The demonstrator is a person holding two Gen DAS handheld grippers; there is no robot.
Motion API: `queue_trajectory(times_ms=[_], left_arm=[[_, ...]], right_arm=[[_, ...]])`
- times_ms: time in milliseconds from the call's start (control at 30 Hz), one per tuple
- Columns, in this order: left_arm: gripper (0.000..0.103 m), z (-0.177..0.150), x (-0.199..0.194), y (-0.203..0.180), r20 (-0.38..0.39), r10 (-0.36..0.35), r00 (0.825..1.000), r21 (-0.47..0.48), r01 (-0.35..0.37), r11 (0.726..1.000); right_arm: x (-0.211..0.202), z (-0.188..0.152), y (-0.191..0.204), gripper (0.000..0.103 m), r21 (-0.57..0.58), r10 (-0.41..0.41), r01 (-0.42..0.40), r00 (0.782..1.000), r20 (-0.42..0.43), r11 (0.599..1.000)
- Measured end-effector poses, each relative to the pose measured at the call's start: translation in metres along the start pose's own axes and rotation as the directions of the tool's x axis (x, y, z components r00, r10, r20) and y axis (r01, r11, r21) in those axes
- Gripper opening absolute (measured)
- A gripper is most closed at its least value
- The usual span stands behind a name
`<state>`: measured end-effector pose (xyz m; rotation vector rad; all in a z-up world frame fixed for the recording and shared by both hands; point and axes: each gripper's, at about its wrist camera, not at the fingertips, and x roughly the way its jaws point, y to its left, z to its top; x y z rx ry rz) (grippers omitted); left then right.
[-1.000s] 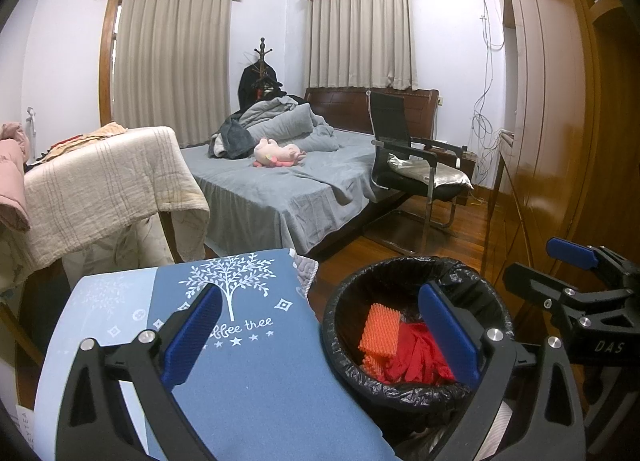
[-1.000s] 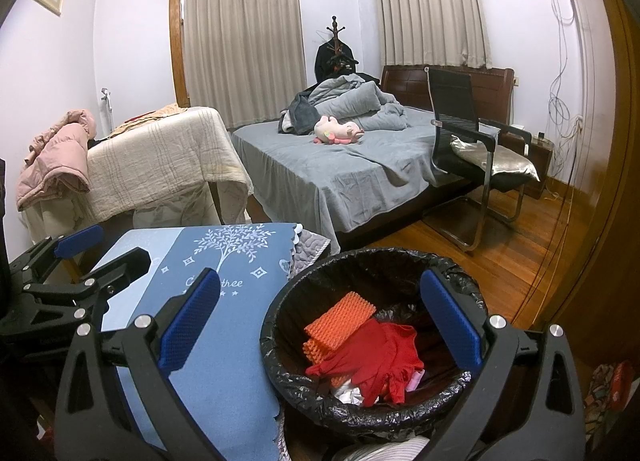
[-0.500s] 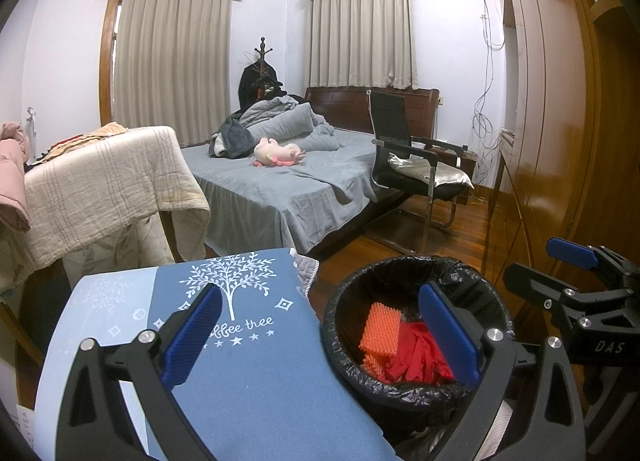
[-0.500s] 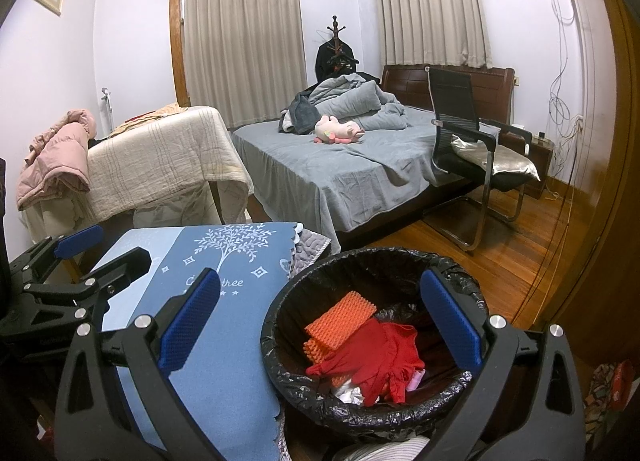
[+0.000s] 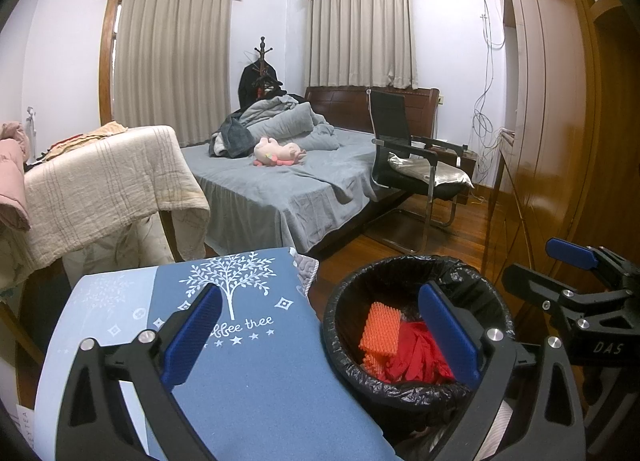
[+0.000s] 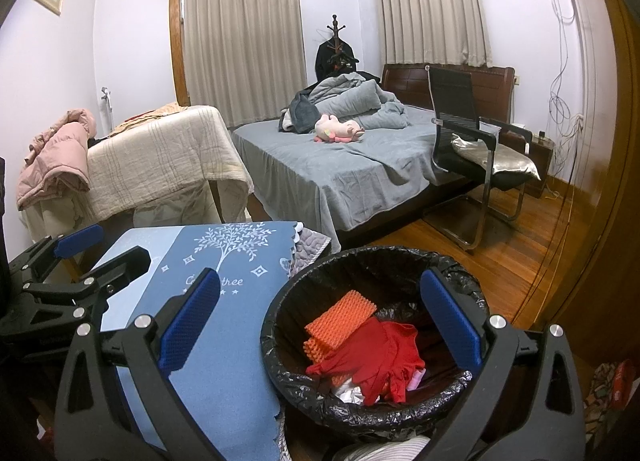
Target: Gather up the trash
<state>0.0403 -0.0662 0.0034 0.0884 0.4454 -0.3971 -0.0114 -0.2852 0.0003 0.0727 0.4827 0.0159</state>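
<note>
A black-lined trash bin stands on the wood floor just beside a blue-clothed bench, holding an orange mesh piece and a red glove. The right tool hangs over the bin, fingers apart and empty; the left tool likewise gapes, empty.

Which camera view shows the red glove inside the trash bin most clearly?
The right wrist view: the red glove lies fully visible in the trash bin, fingers distinguishable. In the left wrist view, the glove looks like a crumpled red mass, partly hidden behind a gripper finger.
</note>
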Motion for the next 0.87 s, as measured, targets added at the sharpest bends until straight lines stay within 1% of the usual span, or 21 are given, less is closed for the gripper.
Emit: queue_trajectory(times_ms=[867], left_arm=[[0.097,0.0004,0.0001,0.0016,-0.001,0.002,1.0,0.0,-0.002,1.0]], right_arm=[[-0.0001,0.0016,0.0012,0.098,0.001,0.001,-0.001,1.0,-0.001,1.0]])
